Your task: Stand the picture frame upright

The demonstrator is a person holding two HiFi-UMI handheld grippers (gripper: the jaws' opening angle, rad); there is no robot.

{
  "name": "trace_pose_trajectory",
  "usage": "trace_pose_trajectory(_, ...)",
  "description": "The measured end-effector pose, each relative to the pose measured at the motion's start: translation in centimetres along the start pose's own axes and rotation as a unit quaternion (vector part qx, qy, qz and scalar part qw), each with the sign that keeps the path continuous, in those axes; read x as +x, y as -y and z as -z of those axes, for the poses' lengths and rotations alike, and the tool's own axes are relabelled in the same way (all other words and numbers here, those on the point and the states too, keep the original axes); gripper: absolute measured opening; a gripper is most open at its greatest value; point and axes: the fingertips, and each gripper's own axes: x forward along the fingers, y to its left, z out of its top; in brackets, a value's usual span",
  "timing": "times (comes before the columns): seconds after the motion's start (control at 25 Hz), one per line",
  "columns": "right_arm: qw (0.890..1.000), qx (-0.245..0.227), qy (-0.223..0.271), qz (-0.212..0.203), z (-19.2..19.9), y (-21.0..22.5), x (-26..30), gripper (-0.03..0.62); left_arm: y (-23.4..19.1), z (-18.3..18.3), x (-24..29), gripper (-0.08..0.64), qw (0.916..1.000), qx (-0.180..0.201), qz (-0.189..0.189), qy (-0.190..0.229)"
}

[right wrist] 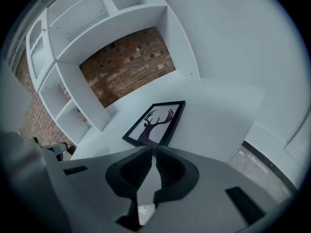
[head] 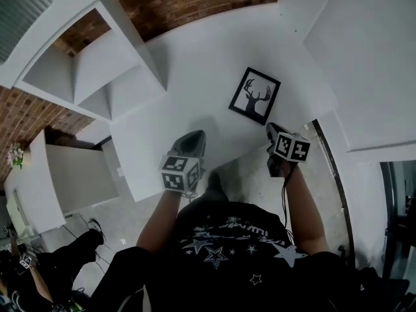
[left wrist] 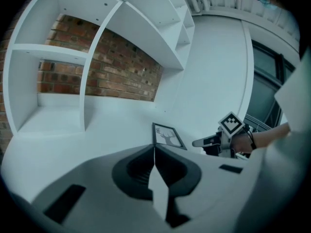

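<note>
A black picture frame (head: 254,95) with a deer silhouette lies flat, face up, on the white table (head: 195,70). It also shows in the right gripper view (right wrist: 157,122) and, small, in the left gripper view (left wrist: 167,136). My right gripper (head: 271,130) hovers at the table's near edge just short of the frame's near corner, jaws shut and empty. Over the near edge further left, my left gripper (head: 193,137) is also shut with nothing in it. Neither touches the frame.
White open shelving (head: 97,64) stands along the table's left side against a brick wall (head: 188,2). A white wall panel (head: 364,57) borders the right. Grey floor (head: 247,174) lies below the table edge. Another person (head: 39,265) sits at the lower left.
</note>
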Motion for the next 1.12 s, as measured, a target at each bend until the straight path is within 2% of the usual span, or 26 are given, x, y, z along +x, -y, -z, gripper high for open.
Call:
trace_pose_trajectory(0.12,1.0,0.012,-0.006,0.018,-0.6,0.2,1.3,0.024,-1.4,0.0,0.6,0.02,0.9999,-0.008,0.004,-0.006)
trace_pose_trajectory(0.16,1.0,0.016,-0.01,0.021,-0.7,0.2,1.8,0.041,-1.9,0.1,0.8,0.02,0.9999,-0.011,0.006,-0.009)
trace_pose_trajectory(0.24,0.999,0.023,-0.017,0.031,-0.8,0.2,2.6,0.12,-2.7,0.2,1.2,0.02,0.9997,-0.014,0.011,-0.016)
trace_pose_trajectory(0.48,0.994,0.025,-0.037,0.097,-1.2,2.1,4.7,0.123,-4.7,-0.4,2.7,0.02,0.9994,-0.016,0.023,-0.02)
trace_pose_trajectory(0.6,0.992,0.016,-0.047,0.114,-1.3,2.6,5.7,0.127,-5.1,-0.8,3.5,0.02,0.9993,-0.008,0.03,-0.021)
trace_pose_trajectory(0.88,0.991,-0.003,-0.052,0.125,-1.4,2.6,6.0,0.127,-5.2,-0.8,4.2,0.02,0.9989,-0.006,0.037,-0.028)
trace_pose_trajectory(1.12,0.992,-0.002,-0.062,0.106,-1.1,2.5,5.7,0.109,-3.9,0.2,3.8,0.02,0.9989,-0.01,0.03,-0.036)
